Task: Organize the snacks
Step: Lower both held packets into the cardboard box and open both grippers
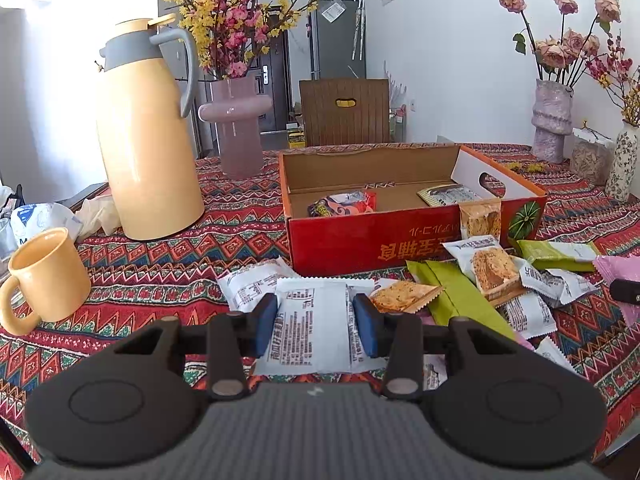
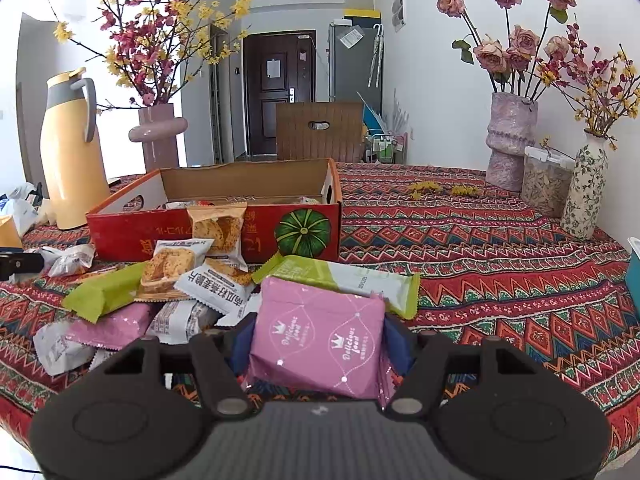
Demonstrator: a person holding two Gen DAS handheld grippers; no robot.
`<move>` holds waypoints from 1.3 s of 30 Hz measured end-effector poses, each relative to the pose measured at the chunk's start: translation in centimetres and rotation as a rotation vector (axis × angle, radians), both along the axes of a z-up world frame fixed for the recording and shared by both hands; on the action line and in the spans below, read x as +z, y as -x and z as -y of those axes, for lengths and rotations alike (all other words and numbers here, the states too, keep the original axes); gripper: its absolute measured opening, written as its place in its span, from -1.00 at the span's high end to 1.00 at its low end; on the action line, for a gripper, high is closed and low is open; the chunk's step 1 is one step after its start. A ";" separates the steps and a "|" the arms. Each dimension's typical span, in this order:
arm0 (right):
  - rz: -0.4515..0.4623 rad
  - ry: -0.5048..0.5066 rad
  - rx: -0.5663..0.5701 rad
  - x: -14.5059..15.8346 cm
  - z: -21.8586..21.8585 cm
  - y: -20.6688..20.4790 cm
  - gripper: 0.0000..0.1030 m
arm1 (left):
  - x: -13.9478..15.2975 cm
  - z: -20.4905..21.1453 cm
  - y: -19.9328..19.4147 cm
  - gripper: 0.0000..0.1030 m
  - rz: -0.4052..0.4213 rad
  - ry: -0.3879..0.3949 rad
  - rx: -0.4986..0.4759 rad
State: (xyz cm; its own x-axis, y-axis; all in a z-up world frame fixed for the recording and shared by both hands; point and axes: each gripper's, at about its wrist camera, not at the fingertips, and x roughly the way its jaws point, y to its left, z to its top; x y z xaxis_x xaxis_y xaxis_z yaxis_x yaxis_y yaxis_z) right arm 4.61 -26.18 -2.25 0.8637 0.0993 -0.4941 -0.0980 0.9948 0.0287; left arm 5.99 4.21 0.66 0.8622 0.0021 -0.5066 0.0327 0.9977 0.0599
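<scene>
Here, in the left wrist view, our left gripper (image 1: pixel 316 326) held a white packet (image 1: pixel 314 320) between its blue fingers (image 1: pixel 266 322), clenched on the packet's two long sides, so its long axis ran straight ahead, away from us. The box (image 1: pixel 400 236) lay directly beyond the packet and a little to the right, open side up, with two snacks already on its floor. We judged that the coming move turned on this: the packet had only to travel forward and up over the near red wall, then be released. The pile (image 1: pixel 492 280) of loose snacks sat right of the fingers, against the box's front. A mug (image 1: pixel 44 276) and a flask (image 1: pixel 148 132) stood well off to the left.

In the right wrist view, our right gripper (image 2: pixel 320 344) gripped a pink packet (image 2: pixel 320 344), fingers (image 2: pixel 396 340) pressed on its sides. From here the box (image 2: pixel 224 232) lay ahead and to the left, with the pile (image 2: pixel 180 276) between it and us, so the left hand seemed nearer to the opening. This view showed the pumpkin end of the box and the bare table (image 2: pixel 500 264) to the right; it hid the box floor, which only the left view revealed.
</scene>
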 end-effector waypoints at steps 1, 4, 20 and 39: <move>0.003 0.000 0.003 0.1 -0.1 -0.1 -0.25 | 0.2 0.1 -0.1 0.17 0.007 0.002 -0.001; 0.014 0.000 0.015 0.4 -0.4 -0.6 -0.25 | 0.9 0.4 -0.3 0.17 0.026 0.009 -0.006; 0.092 -0.008 0.051 2.7 -1.6 -4.8 -0.25 | 3.5 2.5 -3.7 0.17 0.099 0.021 -0.029; 0.130 -0.039 0.101 5.4 -4.3 -15.2 -0.25 | 5.3 4.6 -11.5 0.17 0.127 0.029 -0.007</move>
